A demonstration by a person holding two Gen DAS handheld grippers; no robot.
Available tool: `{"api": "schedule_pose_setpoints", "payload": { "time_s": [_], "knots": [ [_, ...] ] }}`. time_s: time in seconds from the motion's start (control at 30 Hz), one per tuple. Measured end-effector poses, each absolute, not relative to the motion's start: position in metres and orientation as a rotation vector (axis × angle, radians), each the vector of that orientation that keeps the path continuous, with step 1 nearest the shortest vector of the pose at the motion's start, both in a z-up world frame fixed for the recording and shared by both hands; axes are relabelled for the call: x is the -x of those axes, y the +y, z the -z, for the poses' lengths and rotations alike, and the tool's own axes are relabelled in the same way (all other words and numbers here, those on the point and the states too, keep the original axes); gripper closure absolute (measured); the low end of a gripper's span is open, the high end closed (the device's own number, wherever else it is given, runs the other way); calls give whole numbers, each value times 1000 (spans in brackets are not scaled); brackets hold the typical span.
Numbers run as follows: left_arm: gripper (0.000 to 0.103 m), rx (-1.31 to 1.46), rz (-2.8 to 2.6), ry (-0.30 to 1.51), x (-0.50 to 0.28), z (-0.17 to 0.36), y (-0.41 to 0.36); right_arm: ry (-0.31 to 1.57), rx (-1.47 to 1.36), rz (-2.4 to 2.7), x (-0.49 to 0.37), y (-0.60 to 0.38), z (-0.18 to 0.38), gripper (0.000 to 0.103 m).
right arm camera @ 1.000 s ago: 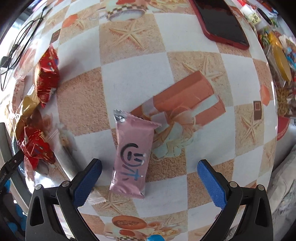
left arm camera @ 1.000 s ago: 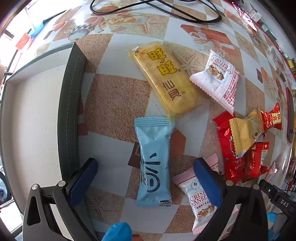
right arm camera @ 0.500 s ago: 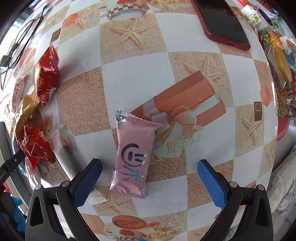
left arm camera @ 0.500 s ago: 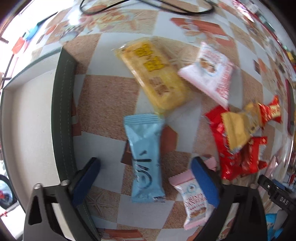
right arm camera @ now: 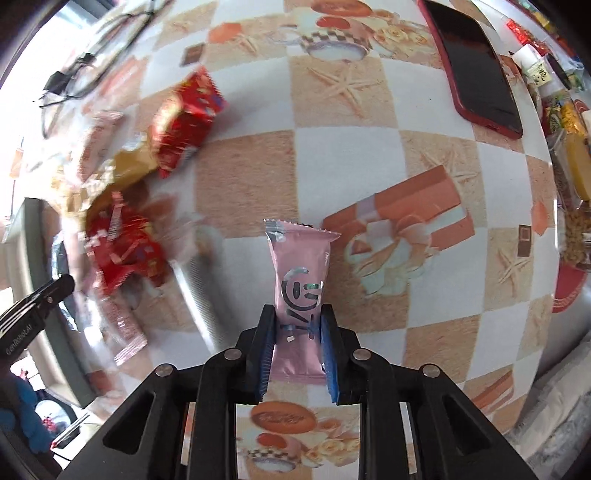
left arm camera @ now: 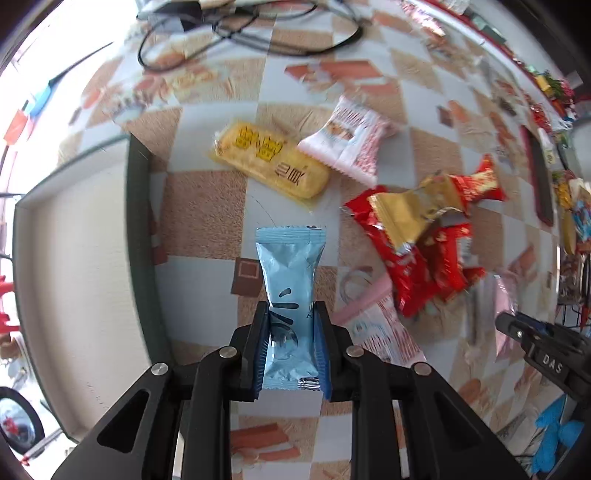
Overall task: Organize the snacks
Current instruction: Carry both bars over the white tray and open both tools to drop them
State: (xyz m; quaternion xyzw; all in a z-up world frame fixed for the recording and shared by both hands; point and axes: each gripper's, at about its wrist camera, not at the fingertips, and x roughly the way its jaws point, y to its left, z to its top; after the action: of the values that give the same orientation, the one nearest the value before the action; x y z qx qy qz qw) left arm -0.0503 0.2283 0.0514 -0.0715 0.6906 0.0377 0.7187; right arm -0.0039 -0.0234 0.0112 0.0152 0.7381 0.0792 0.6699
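My left gripper (left arm camera: 291, 314) is shut on a light blue snack packet (left arm camera: 290, 273), which sticks out forward above the table. My right gripper (right arm camera: 298, 315) is shut on a pink snack packet (right arm camera: 298, 269) in the same way. A grey-rimmed box (left arm camera: 138, 206) with a pale inside lies left of the left gripper. On the table ahead lie a yellow cracker pack (left arm camera: 271, 160), a white-pink packet (left arm camera: 349, 138), a pile of red and gold packets (left arm camera: 417, 236) and another pink-white packet (left arm camera: 380, 325).
A red-cased phone (right arm camera: 478, 66) lies at the far right. Black cables (left arm camera: 251, 33) run along the back edge. More packets (right arm camera: 572, 158) crowd the right edge. The red and gold pile (right arm camera: 147, 177) shows left of the right gripper.
Both grippers have shut: the left on the blue packet, the right on the pink packet. Both have lifted away from the table, and the scene looks farther off.
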Motion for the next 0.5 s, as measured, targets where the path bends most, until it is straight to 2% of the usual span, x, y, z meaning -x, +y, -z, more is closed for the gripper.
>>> {"api": "schedule_pose_setpoints", "payload": {
  "time_s": [0.5],
  "knots": [
    [78,174,-15,1367,82,-122,258,1563,-9,-315,28,28,-76,78]
  ]
}}
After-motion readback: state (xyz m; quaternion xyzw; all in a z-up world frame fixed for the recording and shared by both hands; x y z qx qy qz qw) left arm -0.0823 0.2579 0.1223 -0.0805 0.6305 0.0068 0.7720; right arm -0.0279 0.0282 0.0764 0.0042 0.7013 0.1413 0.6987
